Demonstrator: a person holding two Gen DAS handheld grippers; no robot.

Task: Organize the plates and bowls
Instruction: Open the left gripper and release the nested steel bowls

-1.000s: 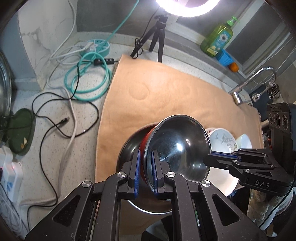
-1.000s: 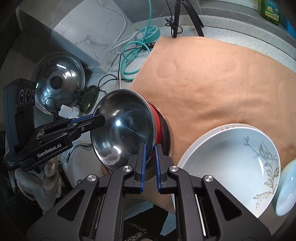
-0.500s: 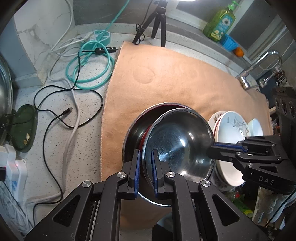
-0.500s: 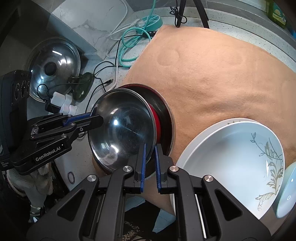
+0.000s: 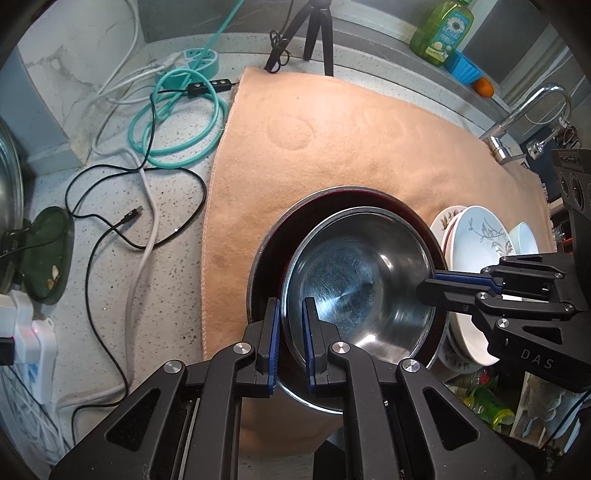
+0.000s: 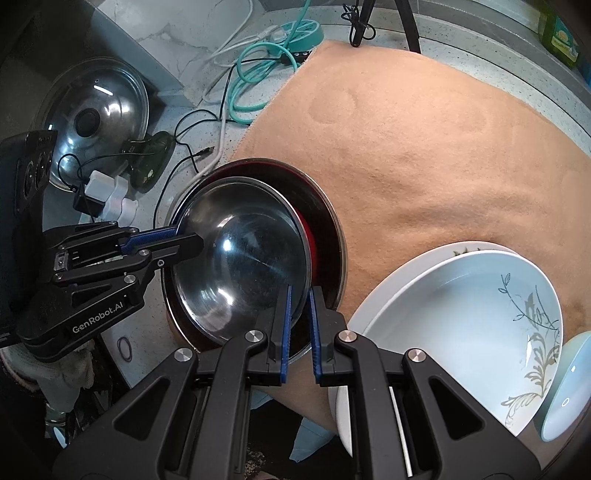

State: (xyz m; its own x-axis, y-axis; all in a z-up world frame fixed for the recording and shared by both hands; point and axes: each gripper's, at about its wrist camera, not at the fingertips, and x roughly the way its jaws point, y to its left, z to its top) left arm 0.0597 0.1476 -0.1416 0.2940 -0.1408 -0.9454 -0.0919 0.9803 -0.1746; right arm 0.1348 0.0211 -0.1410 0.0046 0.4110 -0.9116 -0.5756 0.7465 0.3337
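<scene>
A steel bowl [image 5: 354,280] [image 6: 240,258] sits nested in a larger steel bowl with a red inside [image 5: 273,258] [image 6: 325,236] on the tan mat. My left gripper [image 5: 290,325] [image 6: 184,240] is shut on the steel bowl's near rim. My right gripper [image 6: 299,317] [image 5: 428,286] is shut on its opposite rim. White patterned plates [image 6: 461,317] [image 5: 476,232] are stacked to the right, with a small pale bowl [image 6: 569,384] [image 5: 524,236] beside them.
A tan mat [image 5: 351,147] covers the counter. Cables [image 5: 147,147] and a teal hose [image 5: 177,122] lie to the left, with a pot lid [image 6: 92,118] and power strip [image 5: 33,339]. A tripod [image 5: 314,33], soap bottle [image 5: 443,29] and tap [image 5: 524,110] stand behind.
Both grippers lowered the tilted steel bowl until it sits nearly level inside the larger red-lined bowl. Both stay clamped on its rim.
</scene>
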